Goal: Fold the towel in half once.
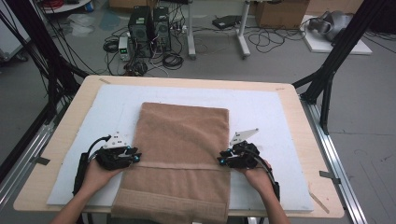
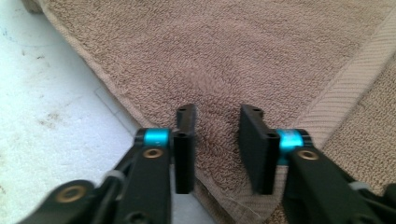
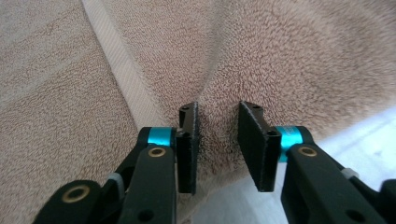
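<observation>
A brown towel (image 1: 182,140) lies folded on a white mat (image 1: 112,107), its near end hanging over the table's front edge. My left gripper (image 1: 135,156) sits at the towel's left edge, by the woven band (image 1: 177,165). In the left gripper view the jaws (image 2: 217,114) stand apart, low over the towel's edge (image 2: 210,56), with pile showing in the gap. My right gripper (image 1: 222,161) is at the right edge, level with the left one. Its jaws (image 3: 217,109) are also apart over the towel's edge (image 3: 280,56), where a raised crease runs up from the left jaw.
The mat (image 2: 46,116) covers a wooden table (image 1: 299,121) and shows bare on both sides of the towel. Black frame legs stand at the table's far corners. On the floor beyond are computer towers (image 1: 149,28), cables and boxes.
</observation>
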Available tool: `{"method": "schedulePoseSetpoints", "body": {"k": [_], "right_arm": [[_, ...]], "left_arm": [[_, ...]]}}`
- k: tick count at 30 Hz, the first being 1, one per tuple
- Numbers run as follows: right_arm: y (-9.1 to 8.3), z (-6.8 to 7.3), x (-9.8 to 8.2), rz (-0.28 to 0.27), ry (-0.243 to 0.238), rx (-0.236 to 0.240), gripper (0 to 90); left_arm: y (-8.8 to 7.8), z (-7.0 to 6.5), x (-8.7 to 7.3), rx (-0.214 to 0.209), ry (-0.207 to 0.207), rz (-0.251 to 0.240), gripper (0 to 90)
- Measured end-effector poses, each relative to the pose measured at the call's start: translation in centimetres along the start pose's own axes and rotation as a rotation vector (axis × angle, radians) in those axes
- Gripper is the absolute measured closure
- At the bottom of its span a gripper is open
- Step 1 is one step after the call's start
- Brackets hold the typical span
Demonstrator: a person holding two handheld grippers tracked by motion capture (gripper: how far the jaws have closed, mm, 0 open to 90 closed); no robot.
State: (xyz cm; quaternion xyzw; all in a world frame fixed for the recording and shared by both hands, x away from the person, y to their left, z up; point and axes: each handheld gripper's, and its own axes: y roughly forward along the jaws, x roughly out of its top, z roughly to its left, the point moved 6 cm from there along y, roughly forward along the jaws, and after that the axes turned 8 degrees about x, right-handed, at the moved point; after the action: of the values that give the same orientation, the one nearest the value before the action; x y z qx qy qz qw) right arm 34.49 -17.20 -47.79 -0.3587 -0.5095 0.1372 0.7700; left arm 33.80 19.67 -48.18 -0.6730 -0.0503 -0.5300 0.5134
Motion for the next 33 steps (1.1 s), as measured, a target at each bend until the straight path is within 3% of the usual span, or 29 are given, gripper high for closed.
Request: {"method": "schedulePoseSetpoints", "body": {"k": [5,17,20,22,26,31,33], "right_arm": [[-0.1,0.1,0.2,0.012,-0.043,-0.011,80.8],[-3.0,0.7,2.5,-0.052,-0.079,-0.028,79.9],[-2.7,0.7,2.3,-0.047,-0.072,-0.02,79.8],[-2.5,0.8,2.1,-0.043,-0.075,-0.023,76.4],[-1.5,1.7,1.8,-0.029,-0.097,0.017,75.1],[0.0,2.1,0.8,0.03,-0.098,0.039,70.7],[0.8,1.9,0.2,0.056,-0.096,0.033,69.9]], "left_arm": [[-0.1,-0.1,0.1,-0.001,0.001,-0.002,85.2],[-3.4,0.7,1.9,-0.007,-0.046,-0.091,85.8],[-3.8,0.9,1.8,-0.008,-0.051,-0.091,85.8],[-3.6,0.6,1.6,-0.016,-0.033,-0.076,85.2],[-3.0,0.0,1.0,-0.03,-0.018,-0.06,80.5],[-2.0,-0.4,-0.1,-0.035,-0.009,-0.019,67.9],[-1.6,-0.5,-0.5,-0.034,0.003,0.002,67.6]]}}
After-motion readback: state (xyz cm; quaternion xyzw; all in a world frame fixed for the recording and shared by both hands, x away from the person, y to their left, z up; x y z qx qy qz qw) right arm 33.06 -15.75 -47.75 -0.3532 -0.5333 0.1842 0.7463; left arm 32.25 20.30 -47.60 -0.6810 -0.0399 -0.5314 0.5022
